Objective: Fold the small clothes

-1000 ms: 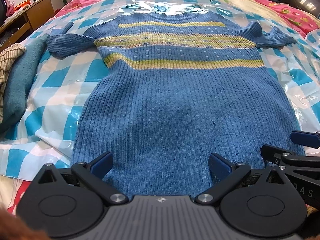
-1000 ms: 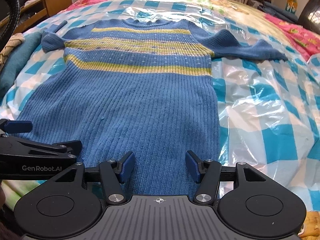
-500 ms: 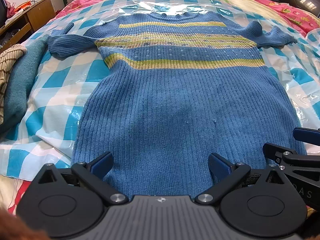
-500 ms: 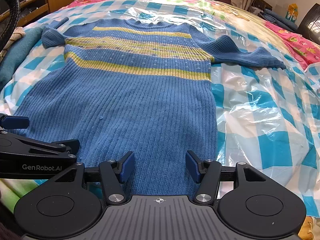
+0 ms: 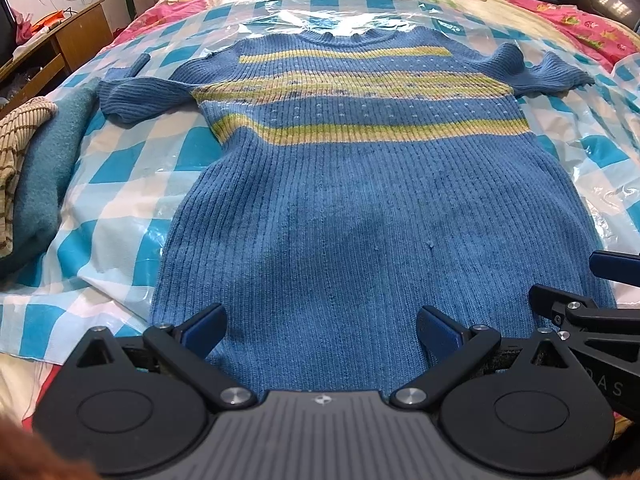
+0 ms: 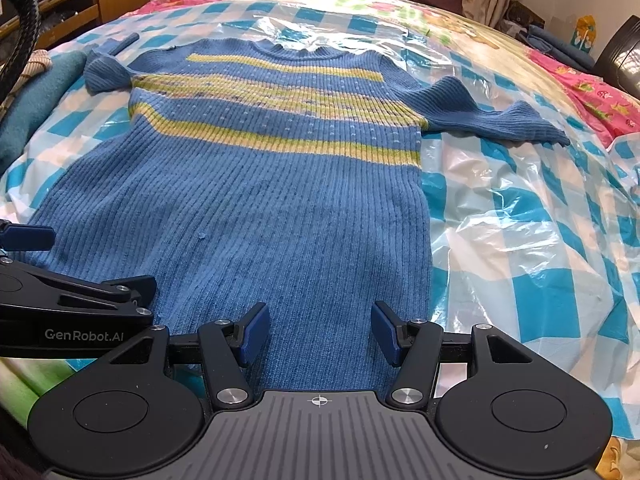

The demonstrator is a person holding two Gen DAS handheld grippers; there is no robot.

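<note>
A blue ribbed knit sweater (image 5: 360,200) with yellow-green stripes lies flat on the bed, neck far, hem near; it also shows in the right wrist view (image 6: 256,200). Both short sleeves are spread out sideways. My left gripper (image 5: 320,330) is open, its blue pads just above the left part of the hem. My right gripper (image 6: 318,334) is open over the right part of the hem. Each gripper shows at the edge of the other's view. Neither holds anything.
The sweater rests on a clear plastic sheet (image 6: 520,220) over a blue-and-white checked cover. A teal cloth (image 5: 44,184) and a striped beige garment (image 5: 16,140) lie at the left. A wooden desk (image 5: 60,52) stands far left.
Both grippers have drawn back slightly toward the hem and risen a little; the sweater has not moved. The jaws stay open.
</note>
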